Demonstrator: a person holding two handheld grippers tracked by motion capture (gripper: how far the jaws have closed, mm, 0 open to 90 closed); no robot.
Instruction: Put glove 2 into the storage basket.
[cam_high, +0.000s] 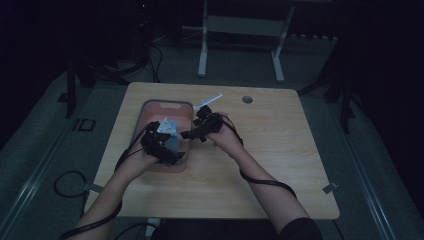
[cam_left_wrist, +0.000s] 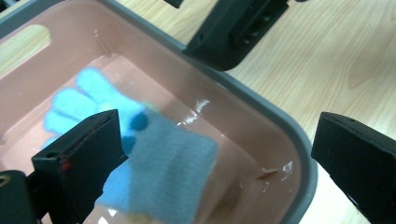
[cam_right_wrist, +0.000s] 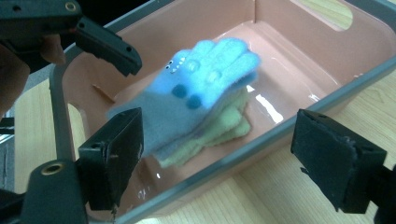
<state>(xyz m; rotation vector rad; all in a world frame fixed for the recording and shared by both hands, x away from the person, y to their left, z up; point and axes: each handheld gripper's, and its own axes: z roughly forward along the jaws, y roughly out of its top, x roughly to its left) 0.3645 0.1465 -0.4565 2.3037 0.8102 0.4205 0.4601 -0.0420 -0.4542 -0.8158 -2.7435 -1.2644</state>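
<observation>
We see a wooden table (cam_high: 270, 165) with a pink tub (cam_high: 150, 107) left of its middle. At the left, the left gripper (cam_high: 167, 150) hangs over the tub's near end, its jaws spread wide and holding nothing. Between and below its jaws a blue glove (cam_left_wrist: 159, 172) with a grey cuff lies in the tub, on a yellow-green glove (cam_right_wrist: 219, 126). Just right, the right gripper (cam_high: 192, 134) is over the tub's right rim, jaws wide apart, empty. A white stick (cam_high: 209, 101) lies beyond it.
</observation>
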